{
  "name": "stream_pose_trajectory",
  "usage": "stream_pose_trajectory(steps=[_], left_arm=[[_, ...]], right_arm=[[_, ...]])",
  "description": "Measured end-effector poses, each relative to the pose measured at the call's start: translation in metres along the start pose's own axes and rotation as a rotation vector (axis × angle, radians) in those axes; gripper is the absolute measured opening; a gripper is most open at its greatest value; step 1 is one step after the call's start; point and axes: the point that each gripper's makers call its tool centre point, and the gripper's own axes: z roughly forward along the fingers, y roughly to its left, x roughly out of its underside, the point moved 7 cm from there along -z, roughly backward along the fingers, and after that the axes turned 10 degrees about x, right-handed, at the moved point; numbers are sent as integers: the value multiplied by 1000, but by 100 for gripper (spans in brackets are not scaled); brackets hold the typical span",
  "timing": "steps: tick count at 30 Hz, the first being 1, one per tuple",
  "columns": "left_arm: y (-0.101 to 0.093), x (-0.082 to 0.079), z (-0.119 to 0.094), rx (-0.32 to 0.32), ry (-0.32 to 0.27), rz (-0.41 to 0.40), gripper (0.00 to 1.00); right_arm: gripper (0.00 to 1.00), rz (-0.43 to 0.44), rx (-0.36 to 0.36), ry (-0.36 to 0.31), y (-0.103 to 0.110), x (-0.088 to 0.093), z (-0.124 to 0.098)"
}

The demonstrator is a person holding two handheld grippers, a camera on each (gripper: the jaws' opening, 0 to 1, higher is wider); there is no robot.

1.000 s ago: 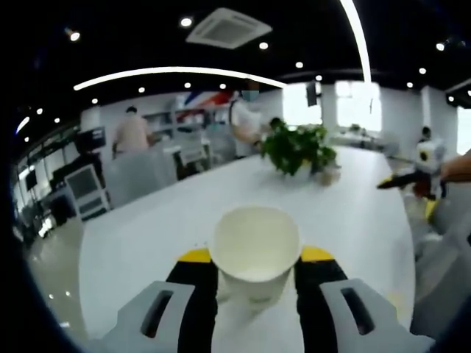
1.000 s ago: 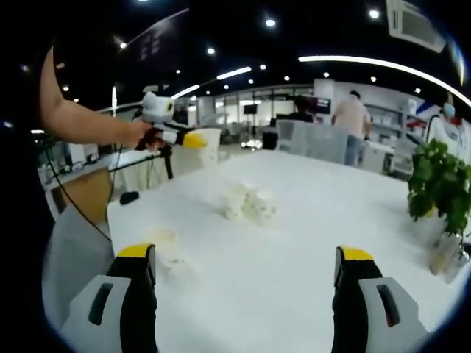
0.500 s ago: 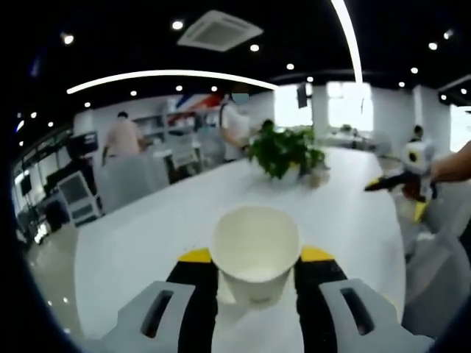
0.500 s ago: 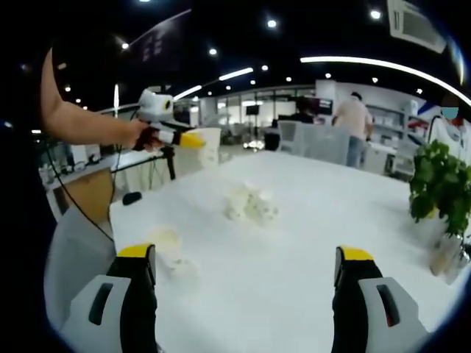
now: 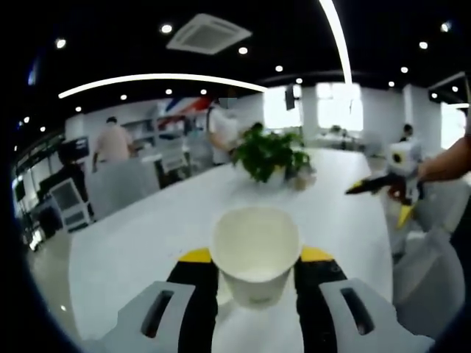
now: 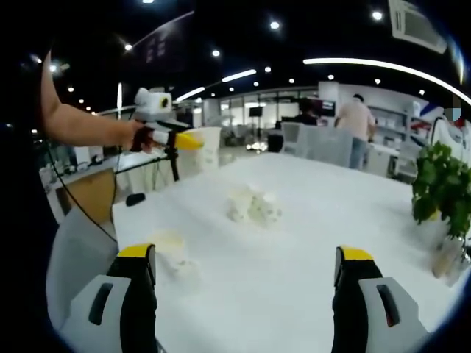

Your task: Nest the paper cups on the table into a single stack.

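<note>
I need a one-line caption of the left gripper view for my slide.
Left gripper holds a paper cup upright between its jaws above a white table, a plant beyond.

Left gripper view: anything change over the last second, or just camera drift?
Mostly drift: the background slides, so the camera turned. The left gripper stays shut on the paper cup, nothing let go. In the right gripper view, the right gripper stays open and empty, and the cup cluster and the single cup sit where they were on the table.
</note>
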Motion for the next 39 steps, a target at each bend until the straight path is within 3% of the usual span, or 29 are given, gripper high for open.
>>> stream_pose_trajectory(steps=[12, 39], left_arm=[[-16, -15, -9, 18, -16, 18, 38], [-68, -18, -15, 61, -34, 17, 38]], right_arm=[[100, -3, -41, 1, 5, -1, 1], [100, -14, -39, -15, 10, -3, -1]])
